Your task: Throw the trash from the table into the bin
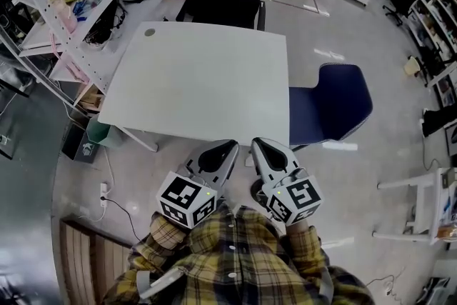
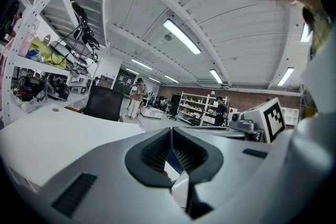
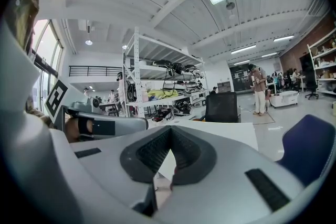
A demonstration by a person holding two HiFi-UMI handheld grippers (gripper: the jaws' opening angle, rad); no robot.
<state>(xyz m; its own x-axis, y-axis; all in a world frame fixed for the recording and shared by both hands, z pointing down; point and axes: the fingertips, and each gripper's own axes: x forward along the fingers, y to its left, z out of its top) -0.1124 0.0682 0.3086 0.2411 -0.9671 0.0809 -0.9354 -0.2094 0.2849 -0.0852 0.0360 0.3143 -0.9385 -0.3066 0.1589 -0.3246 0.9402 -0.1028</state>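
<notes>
L gripper (image 1: 229,148) & R gripper (image 1: 258,145), jaws closed, by white table (image 1: 200,82)

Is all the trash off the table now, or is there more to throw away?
Looks done: the white table shows no trash, only a small grey cap. In hand: nothing; the left tongs and right tongs are shut and empty by its near edge. Left: nothing that I can see. A green tub below the table corner may be the bin.

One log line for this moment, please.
left gripper: shut, empty | right gripper: shut, empty | white table: top looks bare, grippers at near edge
</notes>
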